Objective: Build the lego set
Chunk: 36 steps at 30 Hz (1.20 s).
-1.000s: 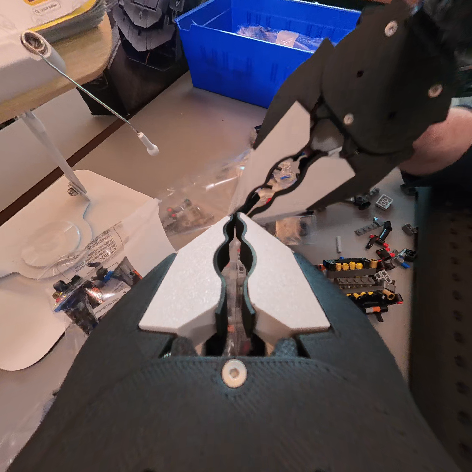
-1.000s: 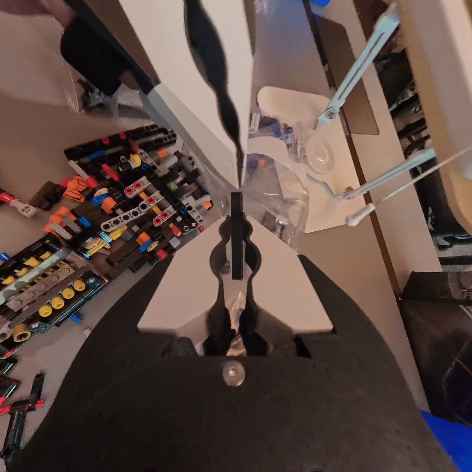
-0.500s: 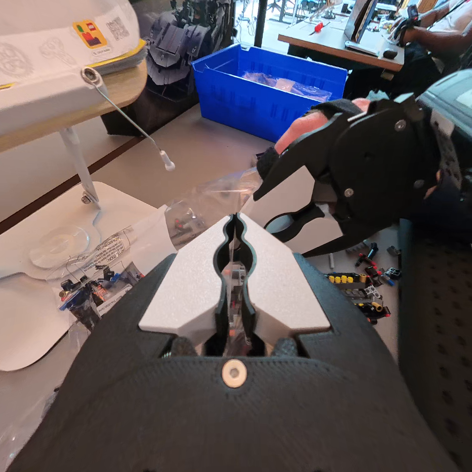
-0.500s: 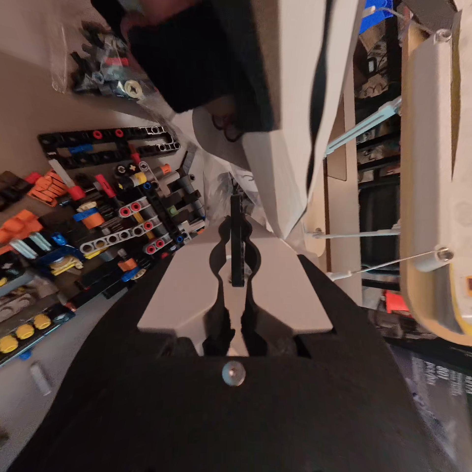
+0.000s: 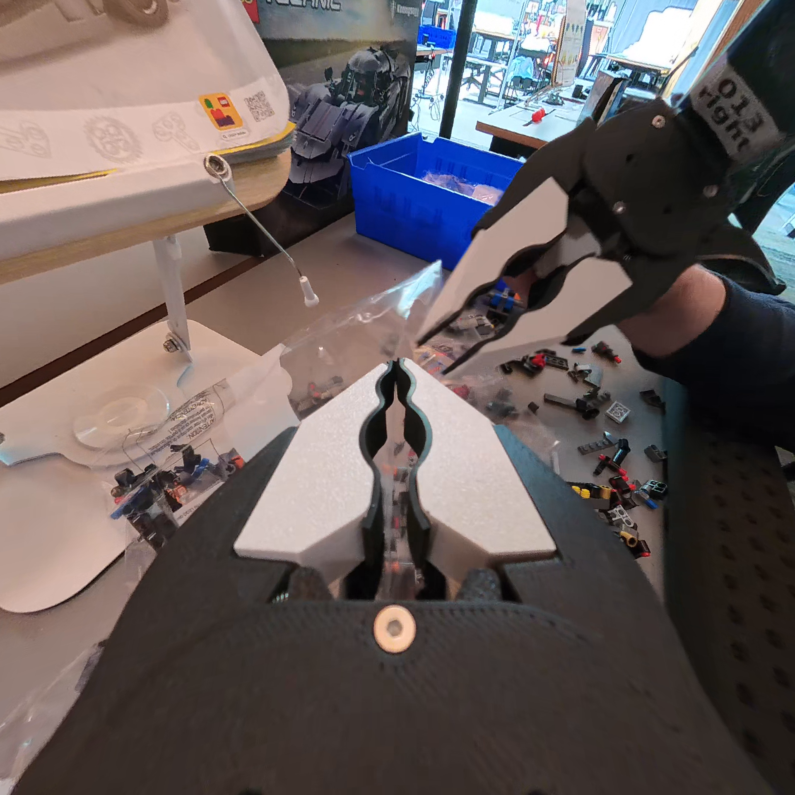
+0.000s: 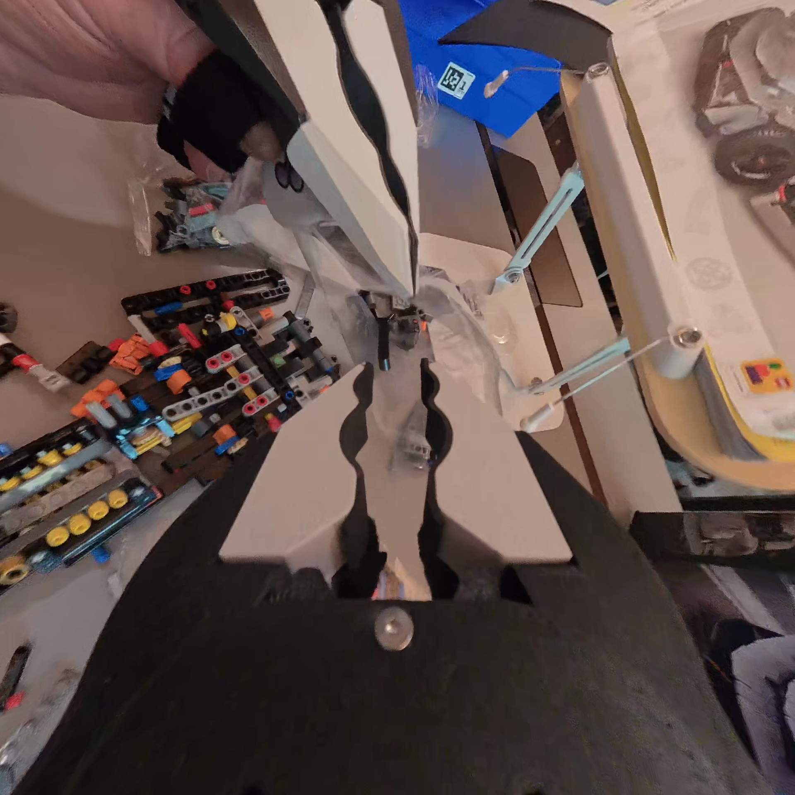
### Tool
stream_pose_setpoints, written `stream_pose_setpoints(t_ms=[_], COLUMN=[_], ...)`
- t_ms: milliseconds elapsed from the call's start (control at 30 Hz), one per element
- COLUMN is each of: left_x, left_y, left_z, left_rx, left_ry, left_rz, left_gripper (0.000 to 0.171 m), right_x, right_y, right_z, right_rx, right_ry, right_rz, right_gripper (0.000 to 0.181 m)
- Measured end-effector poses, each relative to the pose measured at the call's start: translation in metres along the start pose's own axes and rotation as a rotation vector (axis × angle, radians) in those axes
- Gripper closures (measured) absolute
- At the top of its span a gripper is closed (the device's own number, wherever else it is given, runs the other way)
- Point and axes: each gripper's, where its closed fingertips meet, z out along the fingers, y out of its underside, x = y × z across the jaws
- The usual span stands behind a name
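My left gripper (image 5: 398, 363) is shut on a clear plastic bag (image 5: 357, 318) of small lego pieces and holds it above the table. In the right wrist view the left gripper (image 6: 413, 292) comes in from the top, with the bag (image 6: 456, 309) and its dark pieces (image 6: 400, 327) hanging at its tip. My right gripper (image 6: 393, 365) is open and empty, its tips just short of the bag. In the left wrist view the right gripper (image 5: 434, 357) sits at the right, jaws apart, beside the left tips.
Loose lego pieces (image 5: 602, 473) lie on the grey table at the right. A partly built black frame with sorted pieces (image 6: 241, 344) lies at the left. Another bag of pieces (image 5: 163, 482) rests on the white base of the booklet stand (image 5: 64, 537). A blue bin (image 5: 408, 202) stands behind. My left and right fingertips are right by each other.
My right gripper was shut at the bag next to the left tips and has now opened and let go. My left gripper stays shut on the bag and has tilted up.
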Motion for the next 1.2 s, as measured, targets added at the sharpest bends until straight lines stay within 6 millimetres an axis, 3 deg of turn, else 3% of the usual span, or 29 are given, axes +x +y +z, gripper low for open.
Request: stream_pose_setpoints(t_ms=[100,167,233,333,500,733,1000,1200], left_x=[-0.001,0.0,0.001,0.003,0.004,0.006,0.006,0.006], left_y=[-0.001,0.0,0.002,0.004,0.004,0.004,0.003,0.003], left_z=[-0.002,-0.002,0.001,0.004,0.004,0.004,0.004,0.004], left_rx=[0.011,0.012,0.005,-0.009,-0.007,-0.007,-0.004,-0.004], left_ry=[0.009,0.018,0.023,0.025,0.021,0.029,0.03,0.027], left_rz=[-0.016,-0.024,-0.024,-0.016,-0.01,-0.013,-0.016,-0.012], left_gripper=[0.171,0.171,0.171,0.171,0.171,0.171,0.171,0.171], right_x=[0.002,0.01,0.007,-0.002,-0.017,-0.031,-0.033,-0.035], right_y=[0.0,0.026,0.056,0.094,0.119,0.125,0.116,0.118], right_z=[-0.025,-0.035,-0.038,-0.033,-0.006,0.025,0.03,0.031], right_rx=[0.072,-0.033,-0.129,-0.254,-0.379,-0.398,-0.351,-0.391], right_ry=[-0.065,-0.07,-0.139,-0.199,-0.241,-0.295,-0.331,-0.323], right_rz=[0.074,0.124,0.197,0.254,0.261,0.305,0.361,0.324], right_gripper=[0.169,0.166,0.161,0.158,0.156,0.159,0.16,0.174])
